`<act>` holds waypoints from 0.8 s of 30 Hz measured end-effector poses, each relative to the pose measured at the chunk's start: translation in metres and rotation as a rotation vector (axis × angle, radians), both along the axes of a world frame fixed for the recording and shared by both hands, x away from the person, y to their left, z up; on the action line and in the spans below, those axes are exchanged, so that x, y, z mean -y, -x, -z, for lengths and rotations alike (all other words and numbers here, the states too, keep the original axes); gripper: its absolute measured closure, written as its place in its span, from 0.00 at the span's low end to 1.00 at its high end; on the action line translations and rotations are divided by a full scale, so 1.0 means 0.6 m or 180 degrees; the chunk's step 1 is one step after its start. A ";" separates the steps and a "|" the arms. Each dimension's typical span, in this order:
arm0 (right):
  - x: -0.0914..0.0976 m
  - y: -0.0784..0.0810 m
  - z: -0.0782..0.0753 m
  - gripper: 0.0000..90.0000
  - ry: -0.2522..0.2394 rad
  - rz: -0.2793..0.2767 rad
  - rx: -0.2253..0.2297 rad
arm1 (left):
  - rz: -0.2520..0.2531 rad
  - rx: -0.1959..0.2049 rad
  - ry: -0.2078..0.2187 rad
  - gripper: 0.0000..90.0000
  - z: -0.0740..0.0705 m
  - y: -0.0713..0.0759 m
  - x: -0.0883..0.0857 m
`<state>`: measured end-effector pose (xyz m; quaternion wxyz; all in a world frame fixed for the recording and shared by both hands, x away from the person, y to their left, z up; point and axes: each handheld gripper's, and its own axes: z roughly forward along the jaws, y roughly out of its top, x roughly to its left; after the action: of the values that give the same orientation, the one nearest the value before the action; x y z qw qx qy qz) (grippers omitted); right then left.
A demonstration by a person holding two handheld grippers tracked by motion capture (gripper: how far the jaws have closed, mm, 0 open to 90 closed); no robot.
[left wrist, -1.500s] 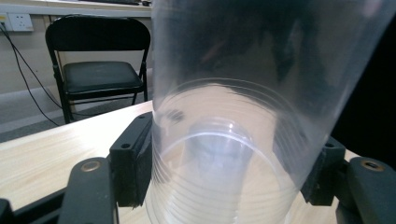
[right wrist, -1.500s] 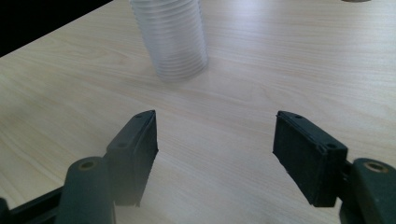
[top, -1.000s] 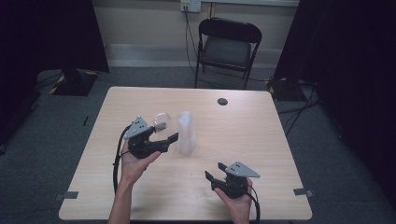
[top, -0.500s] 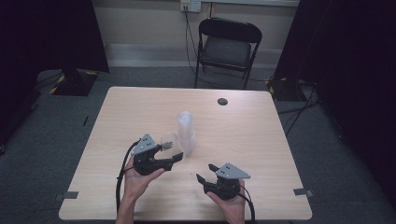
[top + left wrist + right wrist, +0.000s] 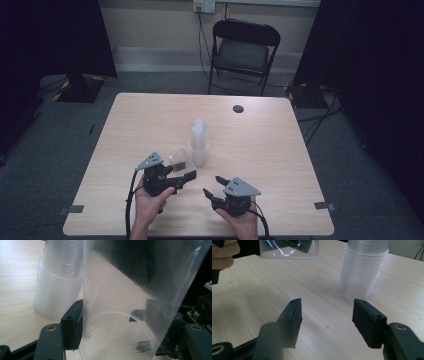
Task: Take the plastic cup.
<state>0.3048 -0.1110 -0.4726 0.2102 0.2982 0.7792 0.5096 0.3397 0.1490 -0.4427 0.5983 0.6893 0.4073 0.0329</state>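
A: How's the light?
B: Even and soft on the table (image 5: 150,120); the room's sides fall to near black.
A: Shadows?
B: Faint ones under the jaws in the right gripper view.
A: Sharpness?
B: The high view is soft. The held cup (image 5: 130,302) sits too close, hazy, with pale glare.

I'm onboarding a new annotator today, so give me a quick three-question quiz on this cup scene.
1. True or false: the left gripper holds a single clear cup.
2. The right gripper is: A) clamped on the cup stack B) open, holding nothing C) resting on the chair.
3. Fill in: the cup stack stands upside down on the ____.

Key: 1 true; 2 B; 3 table.
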 end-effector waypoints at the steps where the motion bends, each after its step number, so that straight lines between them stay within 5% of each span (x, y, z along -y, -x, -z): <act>1: -0.002 0.001 0.000 0.47 0.0000 0.0003 0.0020 | 0.0003 -0.0022 0.0024 0.39 0.002 0.001 0.000; 5: -0.011 0.005 0.002 0.52 -0.0021 -0.0039 0.0172 | -0.0024 -0.0193 0.0035 0.40 0.016 0.003 0.009; 12: -0.016 0.007 0.004 0.58 -0.0101 -0.0052 0.0374 | 0.0069 -0.0276 0.0093 0.40 0.017 0.003 0.016; 18: -0.019 0.010 0.005 0.64 -0.0122 -0.0091 0.0575 | -0.0016 -0.0465 0.0147 0.39 0.020 0.003 0.021; 24: -0.023 0.010 0.007 0.68 -0.0160 -0.0080 0.0727 | 0.0150 -0.0564 0.0297 0.39 0.018 0.002 0.029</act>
<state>0.2985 -0.0975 -0.4766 0.2836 0.2336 0.7408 0.5623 0.3384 0.1315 -0.4535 0.5920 0.6702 0.4433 -0.0613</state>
